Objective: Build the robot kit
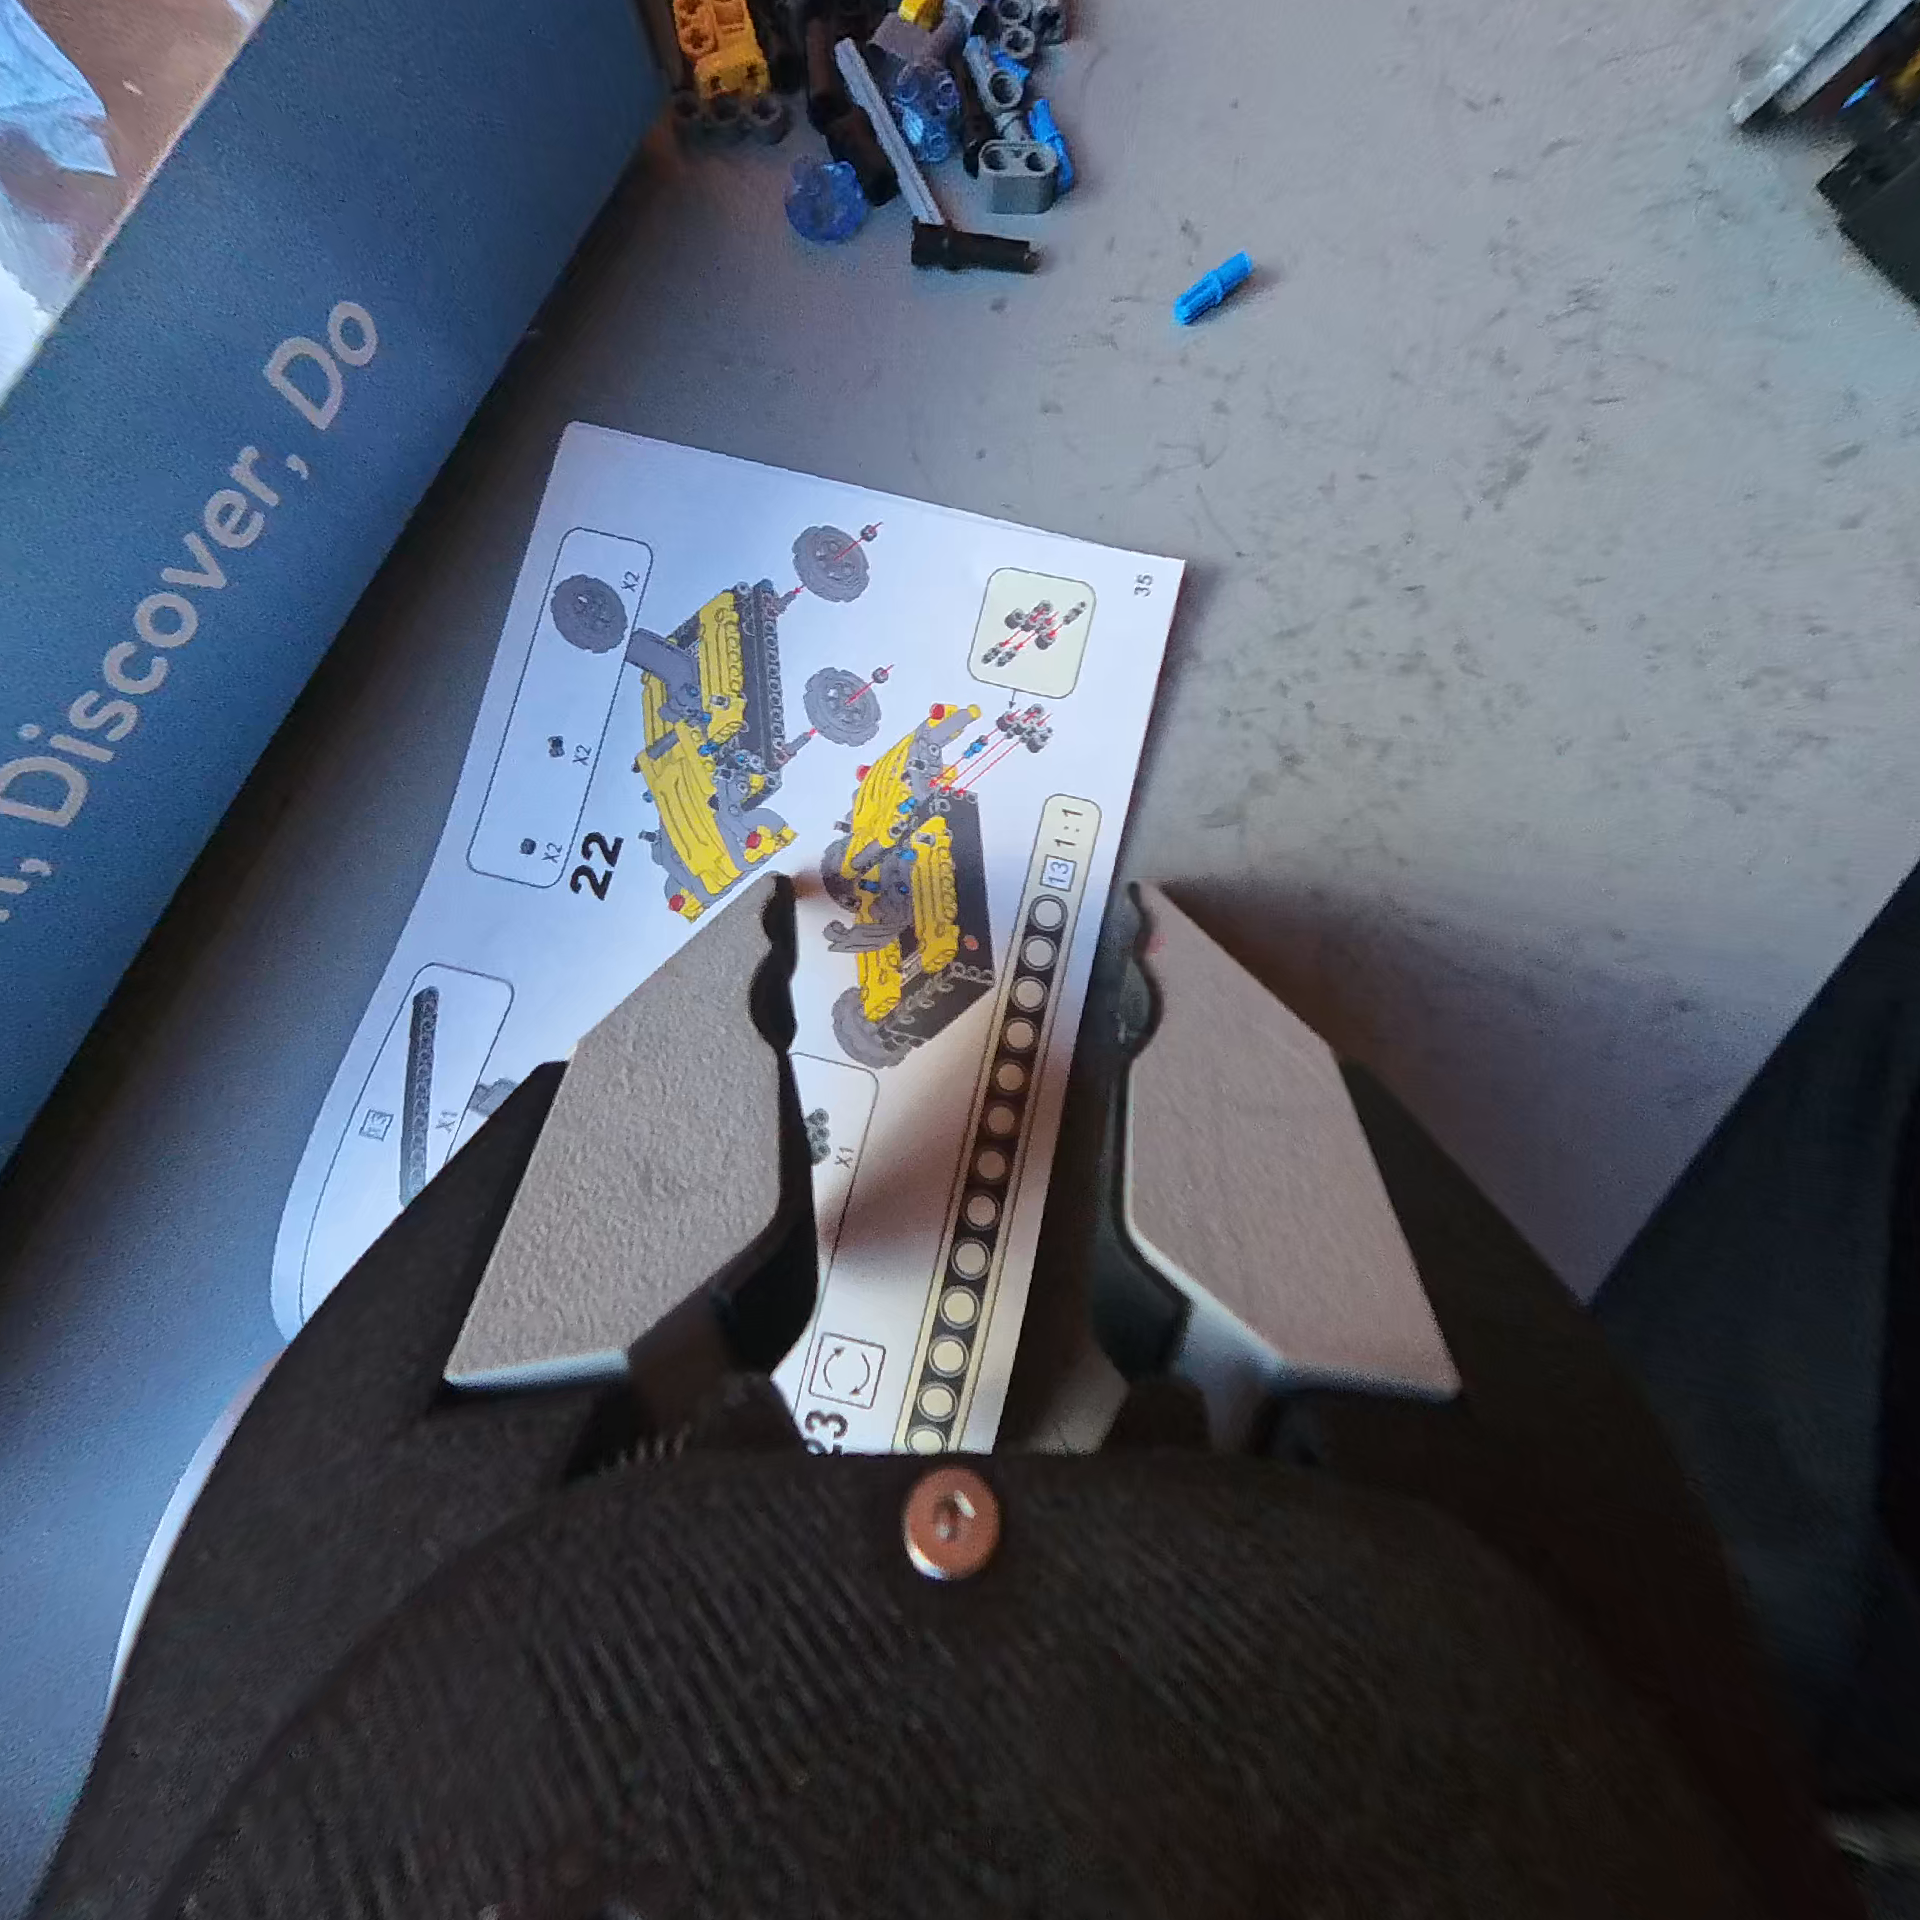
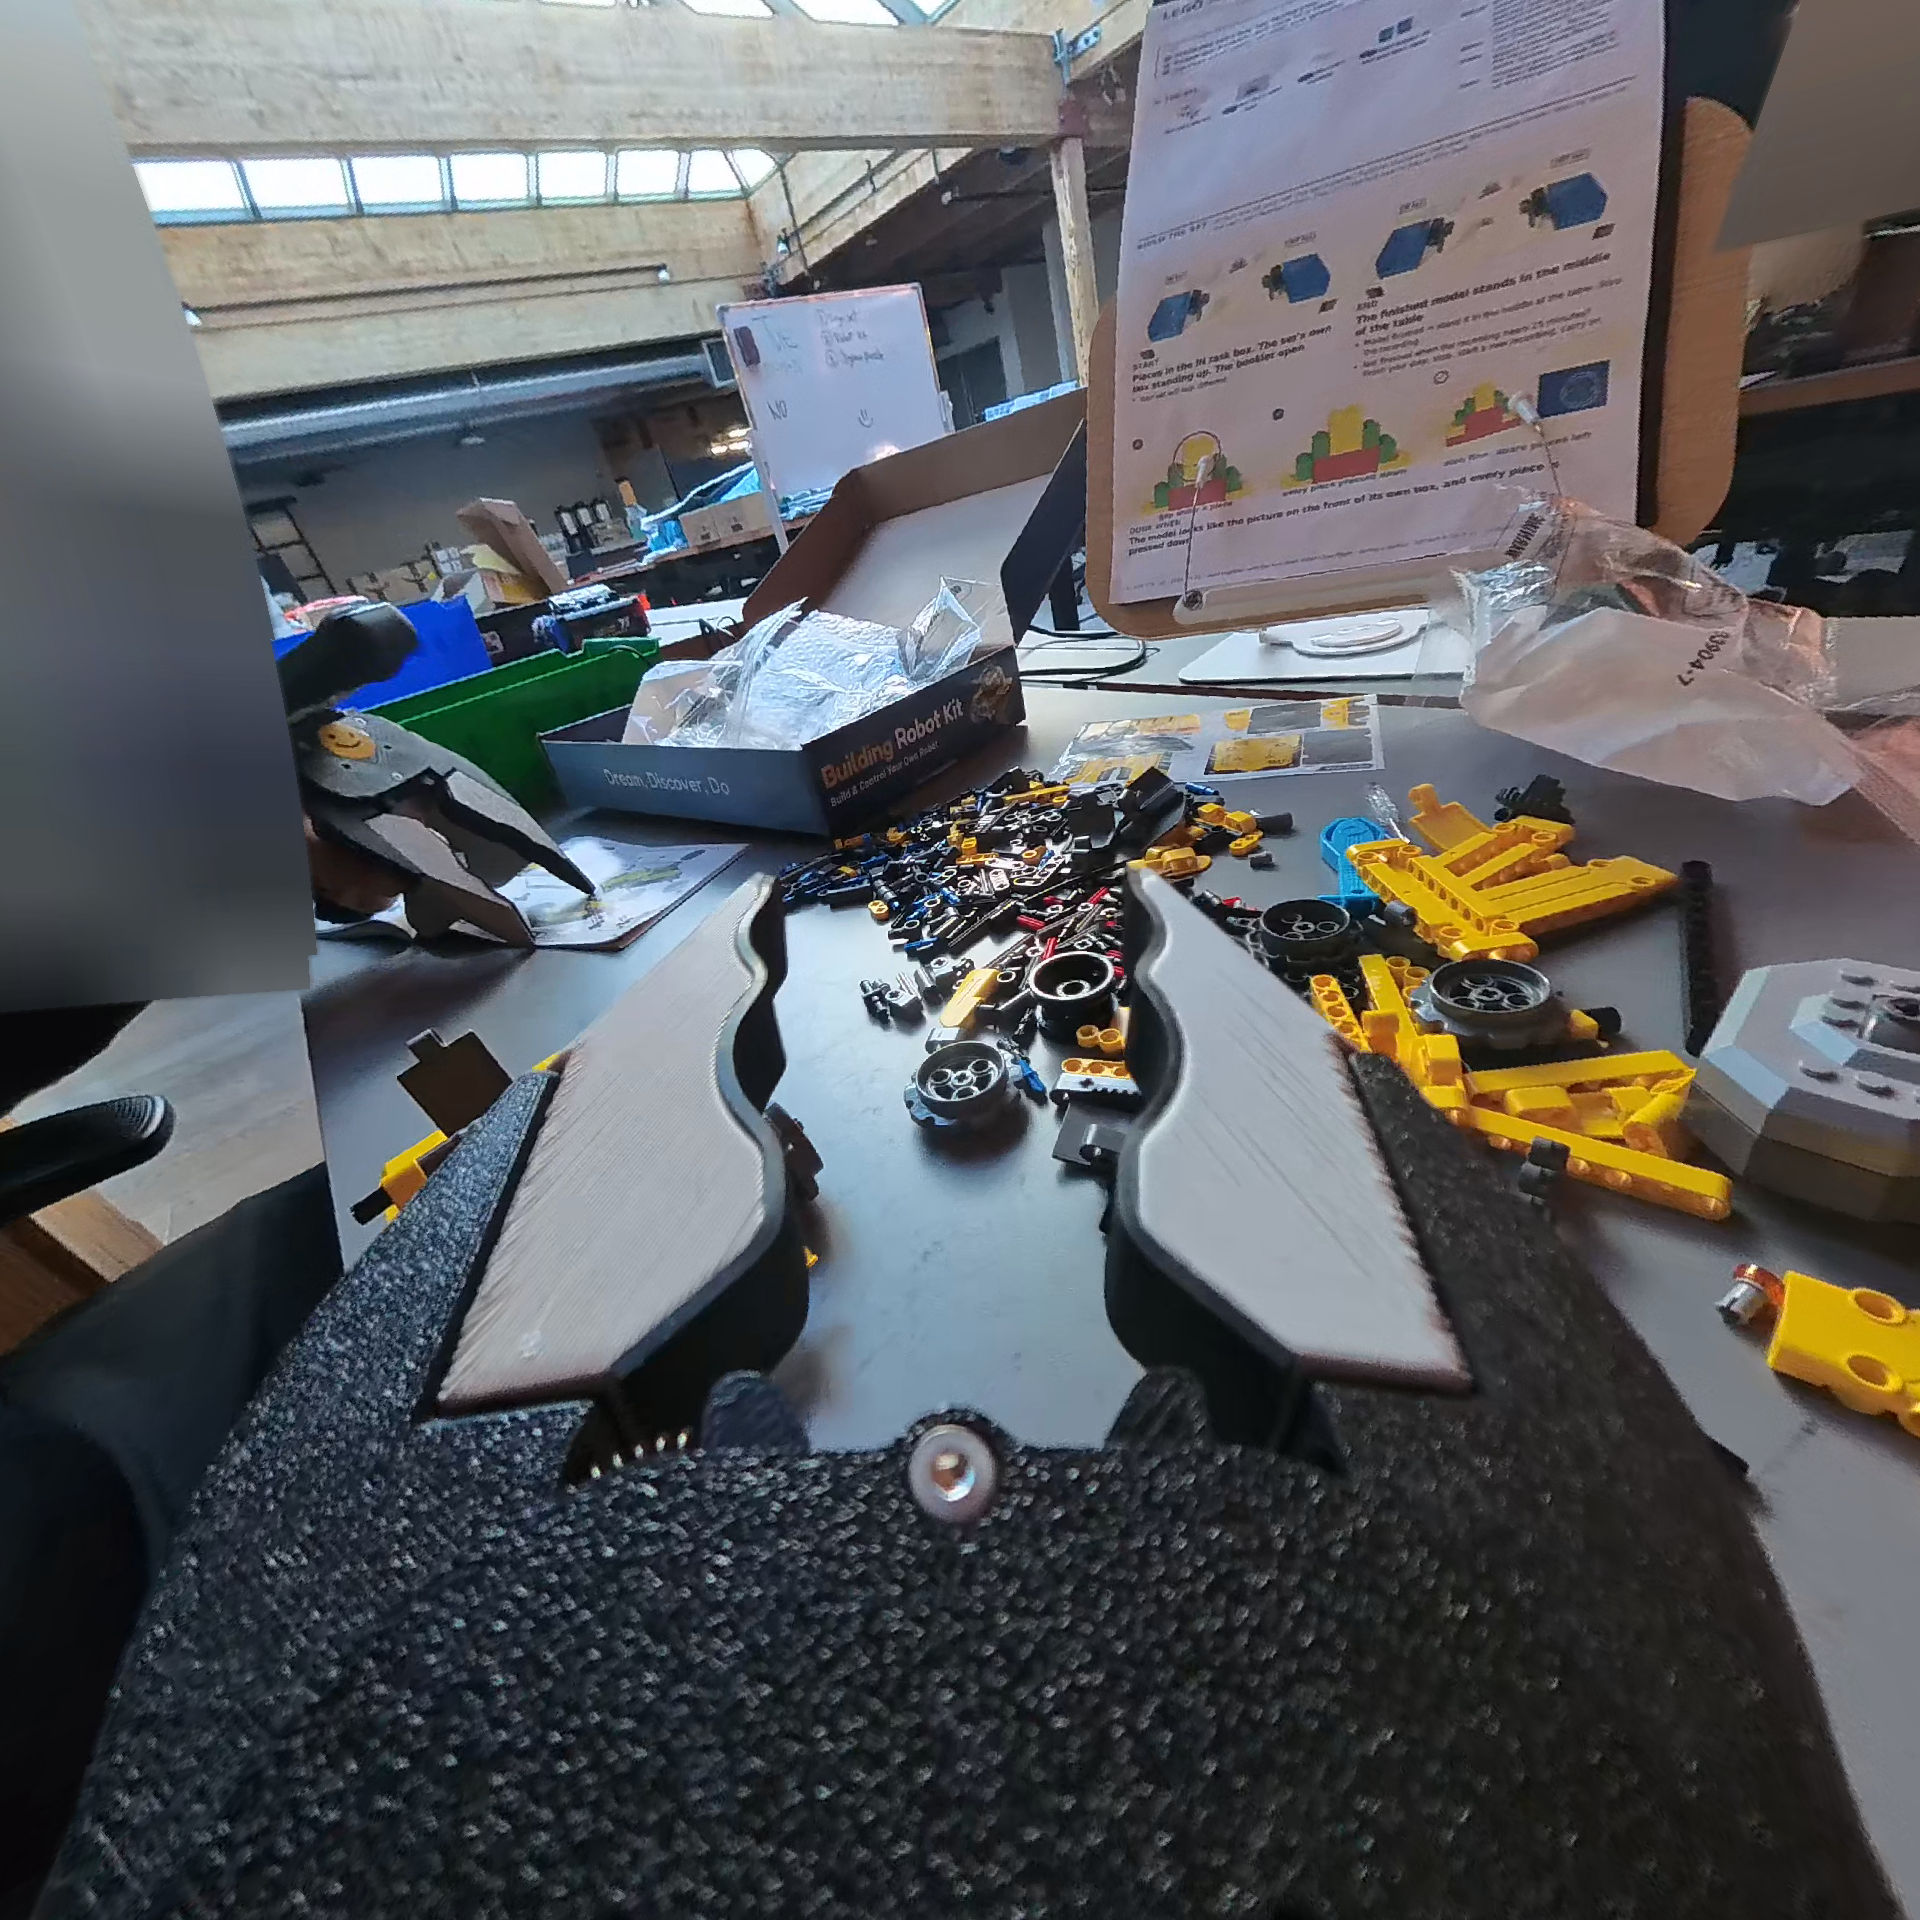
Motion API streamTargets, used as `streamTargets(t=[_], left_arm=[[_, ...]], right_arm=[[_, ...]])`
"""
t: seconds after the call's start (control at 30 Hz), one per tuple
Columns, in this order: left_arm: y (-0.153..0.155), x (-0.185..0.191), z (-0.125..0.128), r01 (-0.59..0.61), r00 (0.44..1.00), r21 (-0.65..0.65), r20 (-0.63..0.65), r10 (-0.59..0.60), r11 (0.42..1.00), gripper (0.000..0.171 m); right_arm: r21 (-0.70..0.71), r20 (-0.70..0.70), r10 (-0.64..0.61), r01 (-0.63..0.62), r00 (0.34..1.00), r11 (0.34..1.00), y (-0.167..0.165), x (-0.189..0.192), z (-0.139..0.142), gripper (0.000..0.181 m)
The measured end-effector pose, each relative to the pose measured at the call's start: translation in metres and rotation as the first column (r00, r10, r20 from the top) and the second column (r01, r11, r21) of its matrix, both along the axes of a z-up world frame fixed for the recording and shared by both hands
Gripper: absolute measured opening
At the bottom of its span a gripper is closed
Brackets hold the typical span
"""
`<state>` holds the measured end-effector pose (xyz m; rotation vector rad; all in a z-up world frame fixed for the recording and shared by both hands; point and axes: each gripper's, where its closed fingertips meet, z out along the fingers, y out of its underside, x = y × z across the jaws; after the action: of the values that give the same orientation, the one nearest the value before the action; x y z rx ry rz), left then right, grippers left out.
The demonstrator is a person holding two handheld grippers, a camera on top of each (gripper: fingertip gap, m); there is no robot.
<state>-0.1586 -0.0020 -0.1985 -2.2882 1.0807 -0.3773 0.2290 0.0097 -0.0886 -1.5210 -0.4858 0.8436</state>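
Observation:
My left gripper (image 1: pixel 961 894) is open and empty, its tips low over an open instruction booklet (image 1: pixel 790 727) lying on the grey table. It also shows in the right wrist view (image 2: pixel 540 914), tips down on the booklet (image 2: pixel 634 883). My right gripper (image 2: pixel 951 883) is open and empty, hovering above the table before a heap of small black, yellow and blue building pieces (image 2: pixel 997 862). Dark wheel hubs (image 2: pixel 961 1081) lie between its fingers' line of sight. Yellow beams (image 2: pixel 1496 883) lie to its right.
A blue cardboard kit box (image 1: pixel 208 436) runs along the booklet's left; it holds plastic bags (image 2: pixel 800 675). A loose blue pin (image 1: pixel 1210 286) and a small piece pile (image 1: pixel 894 104) lie beyond the booklet. A grey motor block (image 2: pixel 1829 1081), a crumpled bag (image 2: pixel 1662 665) and a stand with a sheet (image 2: pixel 1382 312) are at right. Spacing between my two grippers at the tips: around 40 cm.

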Motion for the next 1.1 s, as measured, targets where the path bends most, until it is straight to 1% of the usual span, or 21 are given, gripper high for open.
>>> streamTargets(t=[0.07,0.13,0.17,0.2,0.27,0.33,0.4,0.5,0.57,0.63,0.67,0.73,0.8,0.83,0.87,0.9,0.97,1.03,1.1], left_arm=[[0.003,-0.002,0.005,0.003,1.000,-0.011,0.017,-0.003,1.000,0.064],[0.013,-0.012,0.012,-0.026,1.000,0.015,-0.010,0.026,1.000,0.067],[0.017,-0.018,0.014,-0.043,0.999,0.013,-0.034,0.043,0.999,0.072],[0.019,-0.026,0.012,-0.058,0.995,-0.003,-0.077,0.058,0.998,0.077],[0.017,-0.041,-0.002,-0.079,0.980,-0.048,-0.187,0.068,0.996,0.087],[0.014,-0.037,-0.003,-0.089,0.985,-0.088,-0.158,0.074,0.992,0.085],[0.014,-0.037,-0.004,-0.094,0.987,-0.092,-0.141,0.080,0.991,0.084],[0.014,-0.037,-0.004,-0.092,0.988,-0.088,-0.133,0.080,0.992,0.084],[0.014,-0.037,-0.004,-0.103,0.987,-0.089,-0.131,0.091,0.991,0.083],[0.015,-0.037,-0.003,-0.121,0.987,-0.080,-0.118,0.112,0.989,0.076],[0.017,-0.037,-0.003,-0.138,0.986,-0.068,-0.104,0.131,0.988,0.068],[0.018,-0.038,-0.002,-0.156,0.986,-0.047,-0.074,0.152,0.987,0.060],[0.019,-0.036,-0.001,-0.179,0.984,-0.005,-0.024,0.179,0.984,0.038],[0.017,-0.032,0.000,-0.168,0.986,0.023,0.016,0.168,0.986,0.025],[0.015,-0.027,0.000,-0.161,0.986,0.040,0.058,0.158,0.986,0.007],[0.013,-0.025,0.000,-0.163,0.984,0.052,0.078,0.159,0.985,0.000],[0.010,-0.026,0.000,-0.158,0.987,0.086,0.047,0.155,0.984,0.000],[0.009,-0.026,0.000,-0.148,0.989,0.110,0.013,0.147,0.983,0.000],[0.008,-0.026,0.000,-0.142,0.990,0.104,-0.011,0.144,0.984,0.000]], right_arm=[[-0.002,0.011,0.009,-0.009,1.000,1.000,0.000,-0.002,-0.001,0.064],[-0.003,0.013,0.010,-0.010,1.000,1.000,0.000,-0.003,-0.001,0.064],[-0.004,0.010,0.008,-0.008,1.000,1.000,0.000,-0.002,-0.001,0.064],[-0.005,0.005,0.006,-0.006,1.000,1.000,0.000,-0.001,-0.001,0.064],[-0.004,-0.007,0.004,-0.004,1.000,1.000,0.000,0.000,0.000,0.064],[0.006,-0.008,0.020,-0.020,1.000,1.000,-0.003,-0.001,0.002,0.064],[0.010,0.001,0.084,-0.084,0.996,0.996,-0.012,-0.010,0.003,0.062],[-0.034,0.050,0.239,-0.238,0.970,0.971,-0.039,-0.034,0.001,0.064],[-0.022,0.094,0.274,-0.273,0.957,0.962,-0.056,-0.047,0.006,0.065],[-0.017,0.130,0.279,-0.279,0.951,0.960,-0.068,-0.053,0.009,0.067],[-0.017,0.136,0.277,-0.277,0.951,0.961,-0.072,-0.054,0.010,0.067],[-0.011,0.121,0.264,-0.265,0.957,0.964,-0.081,-0.051,0.013,0.066],[0.003,0.092,0.254,-0.255,0.963,0.967,-0.092,-0.047,0.020,0.065],[0.010,0.085,0.251,-0.252,0.964,0.968,-0.099,-0.046,0.022,0.064],[0.014,0.083,0.248,-0.250,0.965,0.968,-0.105,-0.045,0.024,0.064],[0.017,0.086,0.244,-0.247,0.966,0.969,-0.111,-0.045,0.025,0.064],[0.002,0.120,0.249,-0.251,0.961,0.968,-0.123,-0.048,0.023,0.063],[-0.008,0.195,0.241,-0.244,0.951,0.970,-0.133,-0.052,0.019,0.063],[-0.008,0.258,0.230,-0.236,0.938,0.972,-0.141,-0.057,0.021,0.063]])
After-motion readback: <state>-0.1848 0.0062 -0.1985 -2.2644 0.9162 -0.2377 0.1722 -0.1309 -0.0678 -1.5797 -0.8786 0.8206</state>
